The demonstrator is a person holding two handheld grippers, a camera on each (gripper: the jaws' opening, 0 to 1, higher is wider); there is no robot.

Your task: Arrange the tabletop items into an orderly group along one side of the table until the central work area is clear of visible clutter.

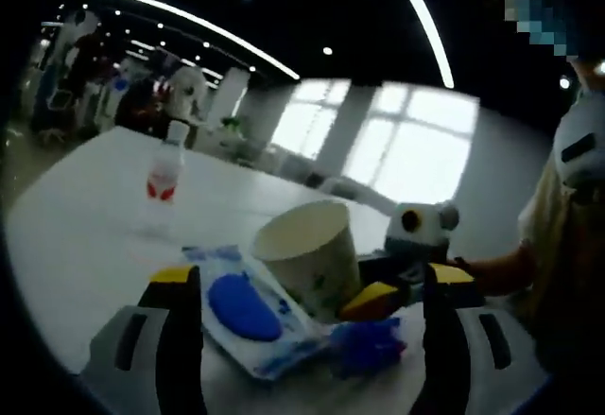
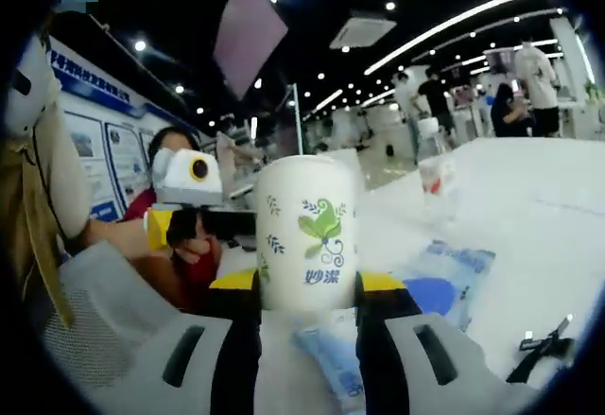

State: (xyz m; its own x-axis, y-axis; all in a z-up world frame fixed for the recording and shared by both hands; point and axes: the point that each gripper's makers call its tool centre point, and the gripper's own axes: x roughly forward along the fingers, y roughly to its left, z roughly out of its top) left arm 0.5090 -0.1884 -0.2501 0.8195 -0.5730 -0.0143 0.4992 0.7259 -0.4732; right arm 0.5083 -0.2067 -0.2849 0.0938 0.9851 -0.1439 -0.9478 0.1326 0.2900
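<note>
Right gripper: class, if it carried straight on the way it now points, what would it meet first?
The paper cup. It stands upright between the jaws of the right gripper, dead ahead. Whether the jaws already touch it is unclear, so contact would come almost at once.

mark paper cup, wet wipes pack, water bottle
paper cup [image 2: 307,235]: right gripper view, on its printed side wall.
wet wipes pack [image 1: 248,309]: left gripper view, on its blue lid flap.
water bottle [image 1: 165,174]: left gripper view, on its clear body above the red label.
</note>
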